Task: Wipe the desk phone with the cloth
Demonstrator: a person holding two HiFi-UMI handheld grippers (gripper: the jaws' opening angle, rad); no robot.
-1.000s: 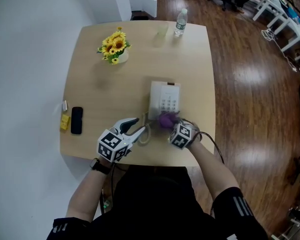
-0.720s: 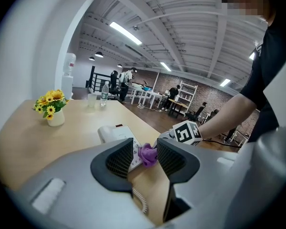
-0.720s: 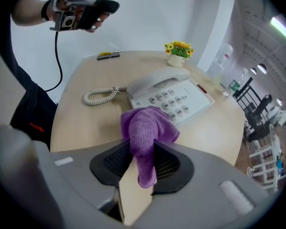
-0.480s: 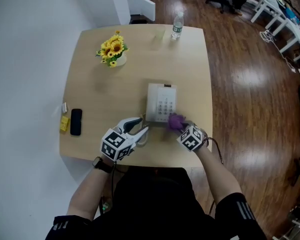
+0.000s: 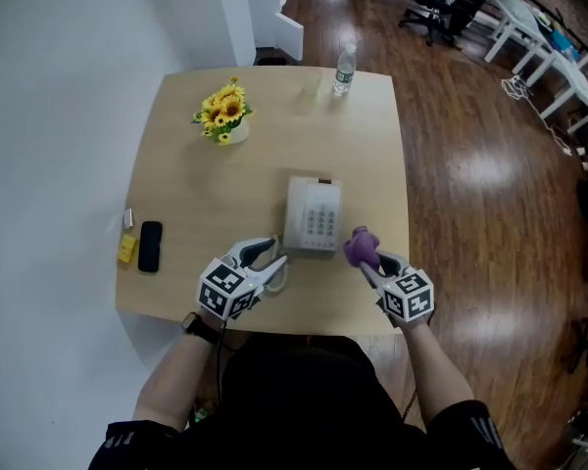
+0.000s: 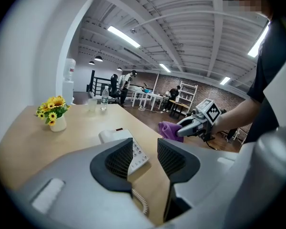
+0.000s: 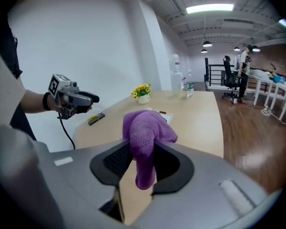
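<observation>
A white desk phone (image 5: 312, 215) lies in the middle of the wooden table (image 5: 186, 184), keypad up. My right gripper (image 5: 366, 258) hangs just right of the phone's near corner, shut on a bunched purple cloth (image 5: 360, 247) that is off the phone. In the right gripper view the cloth (image 7: 145, 136) droops between the jaws and hides most of the phone. My left gripper (image 5: 266, 257) is open and holds nothing, left of the phone's front edge by the coiled cord (image 5: 277, 280). The left gripper view looks past its jaws at the keypad (image 6: 137, 153) and the cloth (image 6: 170, 129).
A vase of sunflowers (image 5: 224, 112) stands at the far left, a water bottle (image 5: 344, 69) and a clear cup (image 5: 311, 91) at the far edge. A black mobile phone (image 5: 150, 246) and a yellow item (image 5: 127, 251) lie at the left edge. Wooden floor lies to the right.
My right gripper has drawn the cloth off the phone's near right part, moving right and toward the table's front edge. The left gripper has stayed nearly in place.
</observation>
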